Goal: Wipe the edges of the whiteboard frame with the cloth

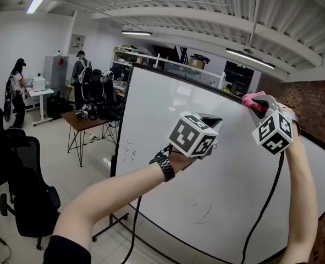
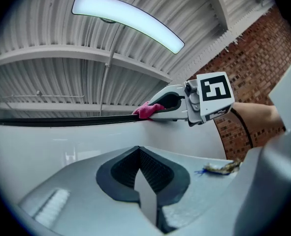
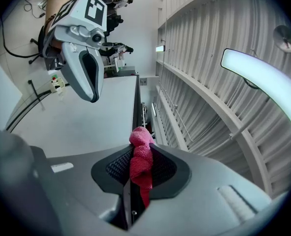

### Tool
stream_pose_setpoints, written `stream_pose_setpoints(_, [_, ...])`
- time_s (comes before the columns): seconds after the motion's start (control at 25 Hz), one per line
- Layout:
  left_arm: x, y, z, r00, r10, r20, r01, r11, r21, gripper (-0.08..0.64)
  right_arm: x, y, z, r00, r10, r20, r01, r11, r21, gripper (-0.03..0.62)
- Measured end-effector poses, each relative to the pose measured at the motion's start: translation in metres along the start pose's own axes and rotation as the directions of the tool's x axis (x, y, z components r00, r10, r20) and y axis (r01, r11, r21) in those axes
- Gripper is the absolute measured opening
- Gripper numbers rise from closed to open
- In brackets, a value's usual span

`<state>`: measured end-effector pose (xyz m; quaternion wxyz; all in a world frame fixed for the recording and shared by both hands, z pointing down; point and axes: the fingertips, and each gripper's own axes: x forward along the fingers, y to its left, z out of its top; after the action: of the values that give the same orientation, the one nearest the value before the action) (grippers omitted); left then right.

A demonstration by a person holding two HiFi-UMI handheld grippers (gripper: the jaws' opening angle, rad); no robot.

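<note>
The left gripper (image 2: pixel 144 181) has its two jaws pressed together, and nothing is between them. It is held in front of the whiteboard (image 1: pixel 233 175), a little below the top edge; I cannot tell if it touches the white surface. The right gripper (image 3: pixel 138 178) is clamped firmly on the pink cloth (image 3: pixel 141 159). The cloth stands as a folded strip between the jaws, and its bunched end comes out past the tips. This end lies against the black frame (image 3: pixel 136 100) on the top edge of the whiteboard. In the head view the right gripper is higher than the left one and further to the right along this edge, and the two grippers are apart. Some faint pen marks (image 1: pixel 129 153) are on the whiteboard near its left edge. To the left of the whiteboard a black office chair (image 1: pixel 25 202) stands on the floor. Further behind the left edge of the whiteboard there is a brown table (image 1: pixel 85 122) with dark things on it, then a standing person (image 1: pixel 81 76), and a second person (image 1: pixel 16 89) is further to the left
</note>
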<state>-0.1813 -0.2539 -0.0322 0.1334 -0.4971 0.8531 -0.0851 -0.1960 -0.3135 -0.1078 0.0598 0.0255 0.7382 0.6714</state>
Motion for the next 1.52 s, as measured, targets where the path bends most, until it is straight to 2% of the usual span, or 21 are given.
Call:
stream_pose_setpoints(0.32, [-0.019,0.037,-0.016,1.000,0.007,0.007,-0.007,1.000,0.023,0.002,0.033,0.010,0.045,0.999,0.000,0.043,0.000,1.000,0.004,0.071])
stream_pose_setpoints(0.52, [-0.026,0.080,-0.020,1.000,-0.002,0.006,0.002,1.000,0.004,0.002,0.065,0.013,0.075,0.996,0.024,0.086,-0.026,1.000,0.018,0.071])
stream_pose_setpoints(0.72, [-0.021,0.124,-0.019,1.000,0.003,-0.010,-0.003,1.000,0.029,0.002,0.094,0.010,0.099,0.993,0.017,0.114,-0.018,1.000,0.012,0.071])
stream_pose_setpoints(0.92, [-0.025,0.142,-0.030,0.999,-0.005,-0.032,0.006,1.000,0.025,0.002,0.109,0.014,0.111,0.991,0.051,0.120,-0.054,0.998,0.023,0.072])
stream_pose_setpoints(1.04, [-0.029,0.155,-0.037,0.999,-0.007,-0.040,0.008,1.000,0.022,0.002,0.120,0.012,0.118,0.991,0.036,0.127,-0.039,0.999,0.029,0.072])
stream_pose_setpoints(1.32, [-0.039,0.217,-0.046,1.000,0.001,-0.014,-0.001,1.000,0.024,0.002,0.176,0.021,0.153,0.985,0.064,0.159,-0.073,0.996,0.052,0.072])
stream_pose_setpoints(1.52, [-0.039,0.261,-0.062,0.999,-0.030,-0.022,0.031,0.999,0.031,0.002,0.208,0.025,0.181,0.985,0.062,0.162,-0.075,0.995,0.071,0.072])
